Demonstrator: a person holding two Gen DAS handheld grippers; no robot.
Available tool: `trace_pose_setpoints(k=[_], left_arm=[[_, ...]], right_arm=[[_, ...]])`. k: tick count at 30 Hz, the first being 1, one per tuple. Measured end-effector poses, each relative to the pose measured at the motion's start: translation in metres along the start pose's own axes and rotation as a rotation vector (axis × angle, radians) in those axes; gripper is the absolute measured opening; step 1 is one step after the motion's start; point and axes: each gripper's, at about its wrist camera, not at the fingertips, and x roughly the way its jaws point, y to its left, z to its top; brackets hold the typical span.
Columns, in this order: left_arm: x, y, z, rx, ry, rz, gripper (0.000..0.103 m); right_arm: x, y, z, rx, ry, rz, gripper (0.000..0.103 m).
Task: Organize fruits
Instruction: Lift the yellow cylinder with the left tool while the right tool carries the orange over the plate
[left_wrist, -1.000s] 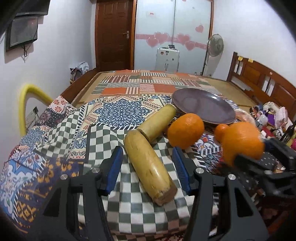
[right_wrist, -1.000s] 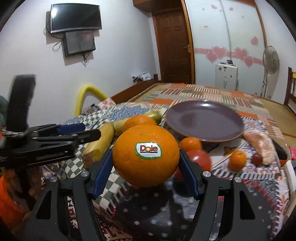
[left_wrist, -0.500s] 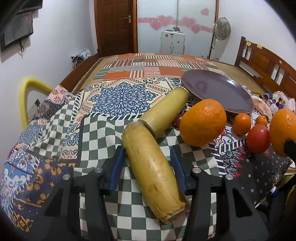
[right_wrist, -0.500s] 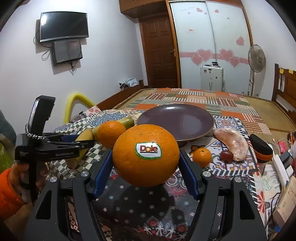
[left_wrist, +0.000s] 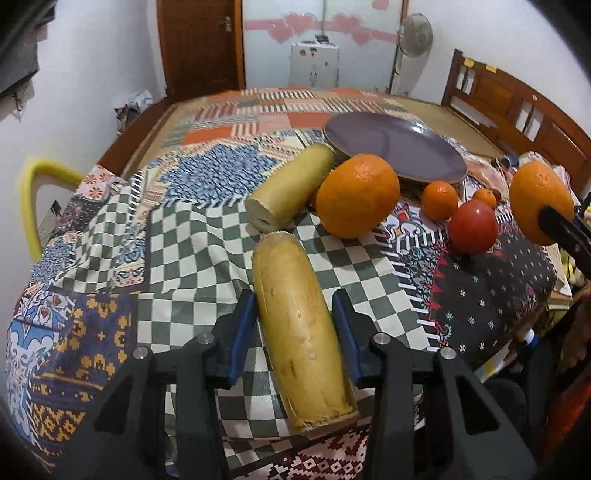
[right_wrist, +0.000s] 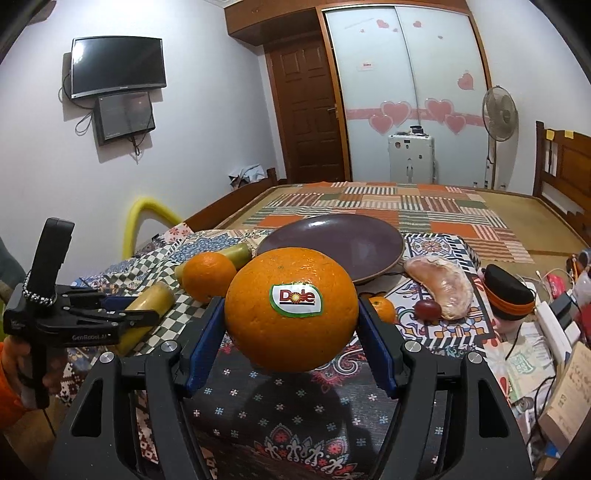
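the purple plate (left_wrist: 391, 147), round, shallow and glossy, holds nothing. all the fruit lies on the patchwork cloth (left_wrist: 192, 251) in front of it. two pale yellow stalk pieces, cylindrical with rough cut ends: the near piece (left_wrist: 299, 332) sits between the blue pads of the left gripper (left_wrist: 294, 328), which reach in close on both sides, though whether they press it cannot be told; the far piece (left_wrist: 291, 184) lies just beyond, end to end with it. three large oranges with dimpled skin are in sight in all: one loose orange (left_wrist: 357, 195) beside the far piece, and a stickered orange (right_wrist: 291, 309), labelled dole, clamped off the cloth in the right gripper (right_wrist: 291, 328), both pads against its sides. two small mandarins (left_wrist: 439, 200), one smooth red tomato (left_wrist: 473, 226), one peeled pomelo segment (right_wrist: 441, 286) with a papery membrane, and one dark grape (right_wrist: 427, 308) lie loose near the plate.
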Motion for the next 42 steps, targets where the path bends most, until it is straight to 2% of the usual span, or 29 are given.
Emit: trace_pose_setpoints(k=[7,13,23,32,37,42], left_arm=[[0.013,-0.004,0.013,0.019,0.039,0.008,0.043],[0.013,0.0,0.016,0.002,0.05,-0.041,0.04],[-0.043,-0.013,0.022,0.012,-0.08,-0.055,0.036],[-0.085,-0.036,0.051,0.061,-0.237,-0.079,0.036],[-0.089,-0.044,0.072,0.068,-0.298,-0.091,0.036],[-0.078,-0.049,0.087,0.066,-0.312,-0.107,0.036]], right_arm=[[-0.004,-0.007,-0.001,0.002,0.005,-0.013,0.066],[-0.01,-0.015,0.002,-0.004,-0.004,-0.044,0.066],[-0.015,-0.02,0.016,-0.001,-0.037,-0.072,0.066],[-0.019,-0.029,0.042,0.003,-0.104,-0.119,0.066],[-0.016,-0.033,0.054,-0.001,-0.128,-0.139,0.066],[-0.006,-0.033,0.065,-0.017,-0.135,-0.146,0.066]])
